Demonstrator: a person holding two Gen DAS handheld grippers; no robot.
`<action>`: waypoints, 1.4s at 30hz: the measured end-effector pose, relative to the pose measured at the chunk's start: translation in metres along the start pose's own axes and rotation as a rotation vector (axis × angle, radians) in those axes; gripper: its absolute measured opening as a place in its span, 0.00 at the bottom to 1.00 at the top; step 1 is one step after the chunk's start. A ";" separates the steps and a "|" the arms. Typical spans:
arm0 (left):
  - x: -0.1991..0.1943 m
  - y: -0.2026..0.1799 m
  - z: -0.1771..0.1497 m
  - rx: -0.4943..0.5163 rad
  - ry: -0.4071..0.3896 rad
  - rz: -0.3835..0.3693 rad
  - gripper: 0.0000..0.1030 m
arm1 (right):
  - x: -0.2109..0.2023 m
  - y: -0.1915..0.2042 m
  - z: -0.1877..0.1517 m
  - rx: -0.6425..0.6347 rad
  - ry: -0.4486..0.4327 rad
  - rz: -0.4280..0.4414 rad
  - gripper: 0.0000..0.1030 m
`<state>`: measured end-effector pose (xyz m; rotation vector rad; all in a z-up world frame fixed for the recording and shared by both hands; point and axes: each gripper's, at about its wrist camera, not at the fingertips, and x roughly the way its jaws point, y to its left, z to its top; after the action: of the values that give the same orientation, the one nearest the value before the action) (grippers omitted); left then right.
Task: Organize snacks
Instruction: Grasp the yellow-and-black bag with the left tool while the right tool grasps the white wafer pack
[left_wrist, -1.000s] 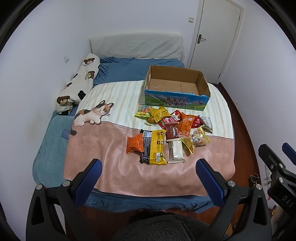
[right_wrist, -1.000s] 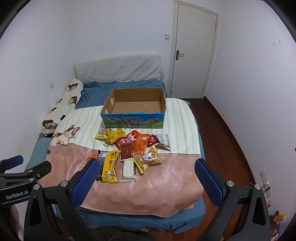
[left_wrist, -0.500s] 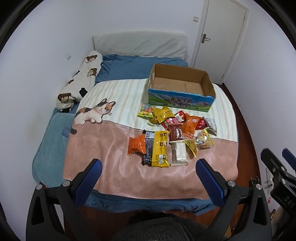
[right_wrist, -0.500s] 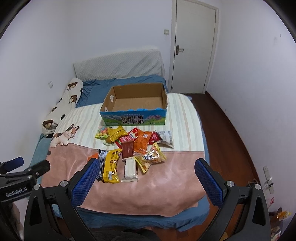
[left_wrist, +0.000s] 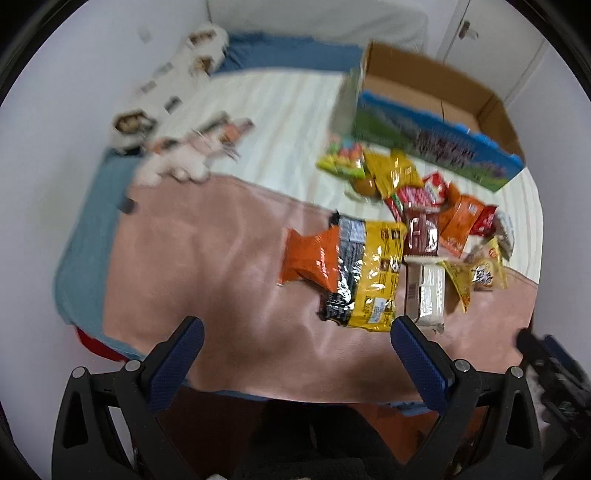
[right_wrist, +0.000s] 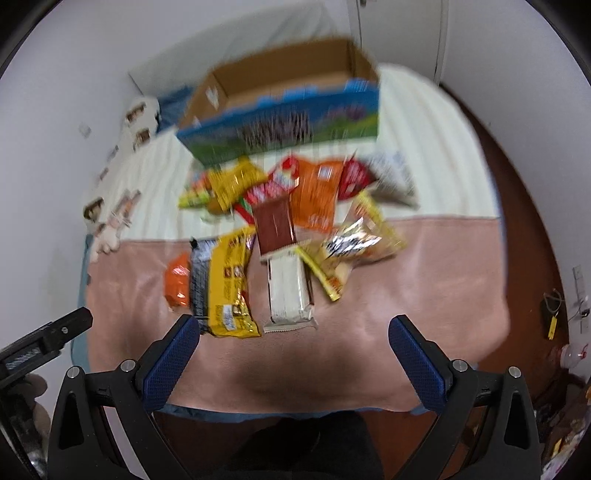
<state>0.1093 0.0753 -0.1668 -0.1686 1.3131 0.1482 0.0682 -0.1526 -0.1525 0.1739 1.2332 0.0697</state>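
Observation:
Several snack packets lie in a heap on the bed: an orange bag, a yellow and black bag, a white bar and a brown packet. Behind them stands an empty cardboard box with a blue printed front. My left gripper hangs open above the bed's near edge, nothing between its fingers. In the right wrist view the same yellow bag, white bar and box appear; my right gripper is open just short of the white bar. Both views are blurred.
The pink and striped blanket covers the bed. A bear-print pillow and a cat print lie at the left. A white door is behind the box. Dark wood floor runs along the bed's right side.
Both grippers have moved forward and down toward the snack heap, which now fills more of each view. Both stay open.

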 end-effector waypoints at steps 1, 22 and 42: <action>0.017 -0.002 0.004 0.000 0.039 -0.004 1.00 | 0.017 0.001 0.002 0.005 0.023 0.001 1.00; 0.209 -0.075 0.035 0.039 0.294 -0.188 0.88 | 0.161 -0.015 0.005 0.081 0.241 0.023 0.89; 0.190 -0.001 0.002 0.025 0.344 -0.187 0.88 | 0.202 0.011 -0.006 0.101 0.338 0.006 0.69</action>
<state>0.1590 0.0776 -0.3503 -0.3043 1.6320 -0.0602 0.1295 -0.1112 -0.3409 0.2616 1.5743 0.0424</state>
